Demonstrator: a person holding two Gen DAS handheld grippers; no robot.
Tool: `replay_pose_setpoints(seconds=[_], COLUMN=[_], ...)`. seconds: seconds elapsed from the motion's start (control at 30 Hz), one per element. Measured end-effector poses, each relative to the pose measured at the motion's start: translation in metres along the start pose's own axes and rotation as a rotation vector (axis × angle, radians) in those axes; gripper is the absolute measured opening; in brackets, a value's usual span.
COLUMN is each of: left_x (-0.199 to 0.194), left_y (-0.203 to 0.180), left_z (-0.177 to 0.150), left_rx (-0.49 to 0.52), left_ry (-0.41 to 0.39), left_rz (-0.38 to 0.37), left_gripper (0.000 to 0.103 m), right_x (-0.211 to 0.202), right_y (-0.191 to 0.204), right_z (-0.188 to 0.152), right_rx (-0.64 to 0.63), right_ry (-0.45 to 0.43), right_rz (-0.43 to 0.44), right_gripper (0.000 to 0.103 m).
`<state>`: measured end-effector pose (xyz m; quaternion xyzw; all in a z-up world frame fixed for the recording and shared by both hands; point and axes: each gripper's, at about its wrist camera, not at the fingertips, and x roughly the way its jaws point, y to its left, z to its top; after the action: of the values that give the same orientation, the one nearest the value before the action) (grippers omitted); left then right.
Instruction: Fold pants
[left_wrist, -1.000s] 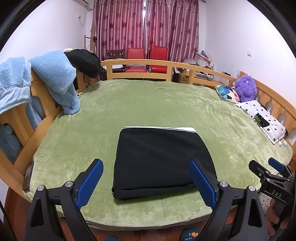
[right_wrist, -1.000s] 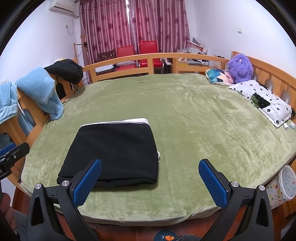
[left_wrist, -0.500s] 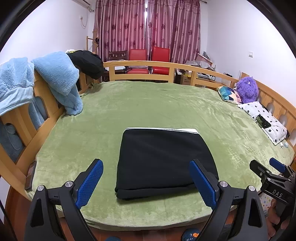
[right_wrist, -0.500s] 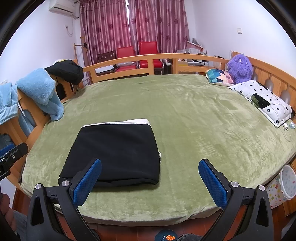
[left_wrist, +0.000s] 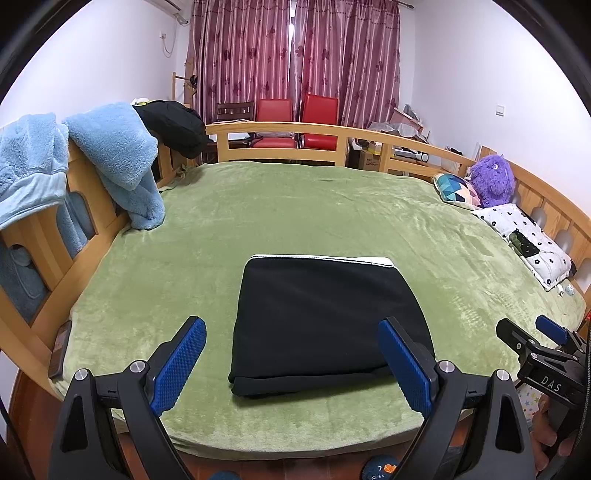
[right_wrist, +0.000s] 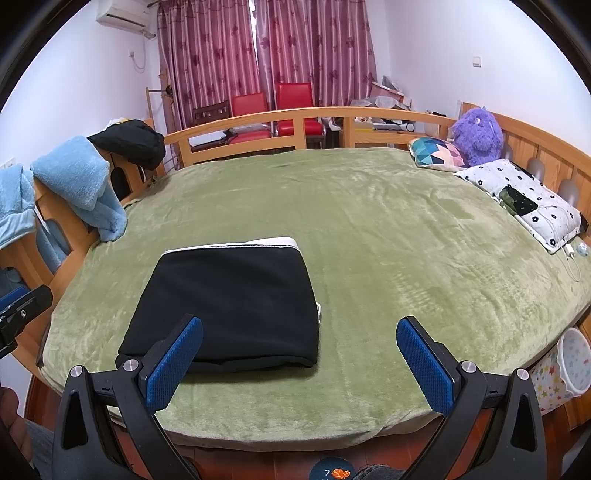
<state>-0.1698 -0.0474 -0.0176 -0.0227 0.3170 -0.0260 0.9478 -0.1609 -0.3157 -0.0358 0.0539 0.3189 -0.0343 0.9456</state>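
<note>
The folded black pants (left_wrist: 325, 314) are showing a smooth, matt cloth with a white edge. The green bed cover (left_wrist: 295, 206) is looking plush and faintly sheeny. Each tool's pads (left_wrist: 177, 365) are showing blue textured rubber on matt black plastic; the bed rail (left_wrist: 280, 129) is gleaming as varnished wood.

Black pants (left_wrist: 325, 314), folded into a flat rectangle, white edge farthest.

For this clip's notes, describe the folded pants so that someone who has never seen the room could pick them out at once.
Start at the wide bed under the green blanket. The folded pants lie flat near its front edge, just beyond the open left gripper and right gripper. They form the only black rectangle on the blanket, with a thin white edge along the far side; the other black garment hangs on the rail.
</note>
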Motion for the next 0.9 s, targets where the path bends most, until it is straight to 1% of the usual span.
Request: replay_pose_setpoints(seconds=[0.9], left_x=[-0.002], left_y=[-0.005], left_z=[0.002], left_rx=[-0.003], left_ry=[-0.002], left_rz=[-0.007], left_gripper=[0.094], right_x=[-0.003], right_y=[0.010], right_z=[0.000], right_rx=[0.014], right_ry=[-0.003], right_rz=[-0.006], right_gripper=[0.103])
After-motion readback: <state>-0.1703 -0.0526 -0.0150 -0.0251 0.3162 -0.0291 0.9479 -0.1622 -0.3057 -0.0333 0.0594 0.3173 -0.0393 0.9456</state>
